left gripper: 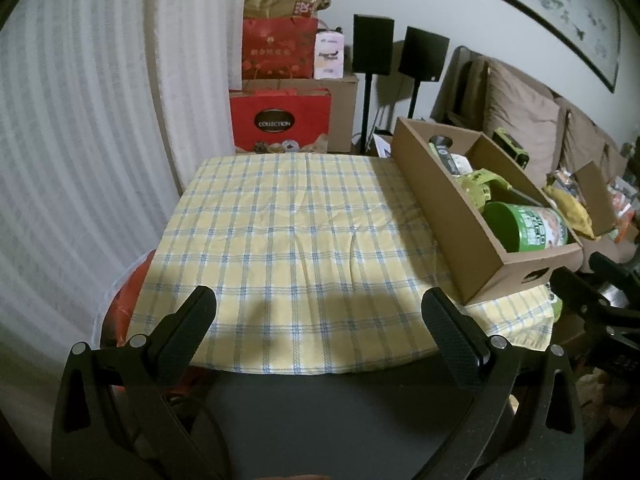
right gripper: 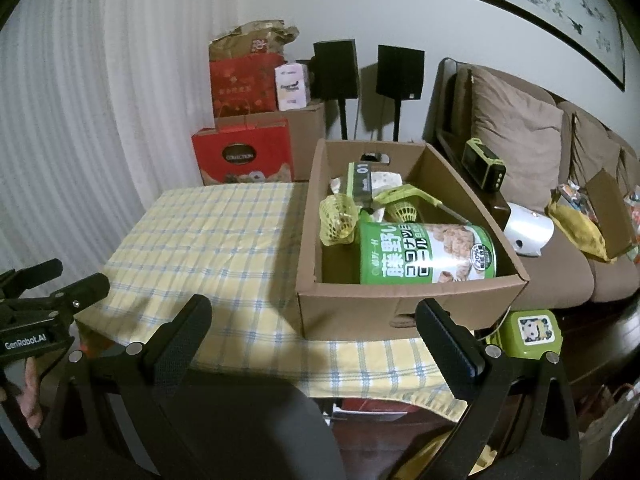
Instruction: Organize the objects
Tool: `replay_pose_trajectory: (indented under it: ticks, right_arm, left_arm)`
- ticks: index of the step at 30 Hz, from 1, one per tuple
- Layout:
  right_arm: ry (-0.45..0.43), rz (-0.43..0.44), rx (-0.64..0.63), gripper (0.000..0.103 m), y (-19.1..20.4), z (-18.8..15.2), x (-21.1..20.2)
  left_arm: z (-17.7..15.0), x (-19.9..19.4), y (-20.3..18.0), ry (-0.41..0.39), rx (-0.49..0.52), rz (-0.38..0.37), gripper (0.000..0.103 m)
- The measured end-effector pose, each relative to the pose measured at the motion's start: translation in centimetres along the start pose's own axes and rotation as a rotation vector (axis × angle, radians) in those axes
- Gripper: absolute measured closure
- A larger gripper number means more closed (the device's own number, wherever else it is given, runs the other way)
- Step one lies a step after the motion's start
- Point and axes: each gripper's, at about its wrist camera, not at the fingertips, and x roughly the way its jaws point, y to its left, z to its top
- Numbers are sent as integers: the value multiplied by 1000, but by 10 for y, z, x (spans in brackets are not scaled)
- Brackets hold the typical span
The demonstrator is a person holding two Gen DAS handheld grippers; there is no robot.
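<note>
Left gripper and right gripper hover spread wide, holding nothing, over the checked cloth | cardboard box sits on the cloth's right side holding a green can with Japanese lettering, apparently snacks | beyond, red "COLLECTION" bag, speakers.

yellow tablecloth with blue-and-white checks, plain brown cardboard box, bright green can with white lettering, lime green mesh bag, red gift bags at 12 o'clock, tan sofa cushions, white striped curtain
</note>
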Motion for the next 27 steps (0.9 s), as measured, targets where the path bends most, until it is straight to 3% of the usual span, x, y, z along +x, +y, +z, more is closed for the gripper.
replay_pose_trajectory:
  ticks: [27]
  right_arm:
    - [13, -10, 11, 0, 0, 0, 2]
  left_arm:
    - [-2, -5, -2, -4, -2, -13, 0]
